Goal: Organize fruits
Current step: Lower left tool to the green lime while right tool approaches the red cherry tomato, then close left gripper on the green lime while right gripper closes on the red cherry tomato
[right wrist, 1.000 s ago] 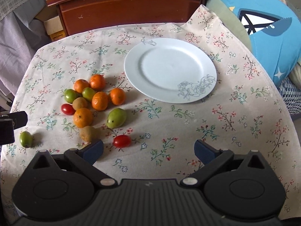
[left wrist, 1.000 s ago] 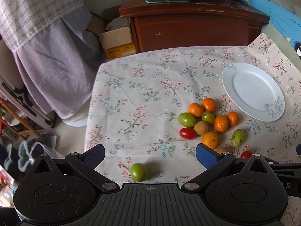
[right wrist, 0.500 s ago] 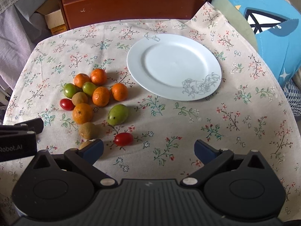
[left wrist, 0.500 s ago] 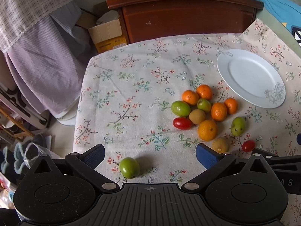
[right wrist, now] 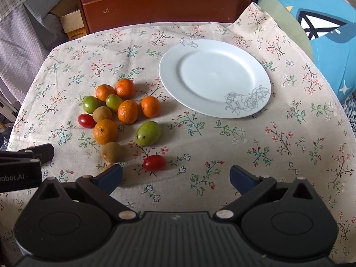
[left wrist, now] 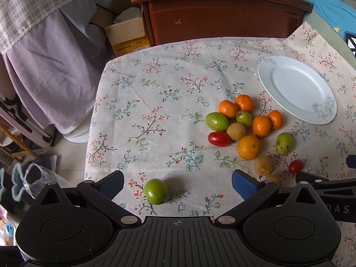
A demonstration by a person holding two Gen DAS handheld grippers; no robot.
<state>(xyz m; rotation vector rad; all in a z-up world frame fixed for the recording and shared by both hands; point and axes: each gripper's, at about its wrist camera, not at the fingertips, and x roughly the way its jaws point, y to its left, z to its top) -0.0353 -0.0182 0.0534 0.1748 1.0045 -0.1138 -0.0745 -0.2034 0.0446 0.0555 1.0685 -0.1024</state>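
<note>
A cluster of fruit lies on the floral tablecloth: several oranges [right wrist: 127, 114], green fruits [right wrist: 148, 133], brown kiwis [right wrist: 112, 152] and red tomatoes [right wrist: 154, 162]. A white plate [right wrist: 214, 77] lies empty to their right. One green fruit [left wrist: 156, 191] lies alone near the front, between the fingers of my open left gripper [left wrist: 177, 183]. My right gripper [right wrist: 175, 175] is open and empty, just in front of a red tomato. The same cluster [left wrist: 248, 124] and plate [left wrist: 297, 89] show in the left wrist view.
A dark wooden cabinet [left wrist: 222, 15] stands behind the table. A cardboard box [left wrist: 126, 33] and draped purple cloth [left wrist: 49, 51] are at the left. A blue cushion [right wrist: 322, 29] is at the right. The table's left edge [left wrist: 93, 120] drops to the floor.
Both grippers have drawn back toward the table's front and stayed open. The lone green fruit now sits between the left gripper's fingers. No fruit has moved.
</note>
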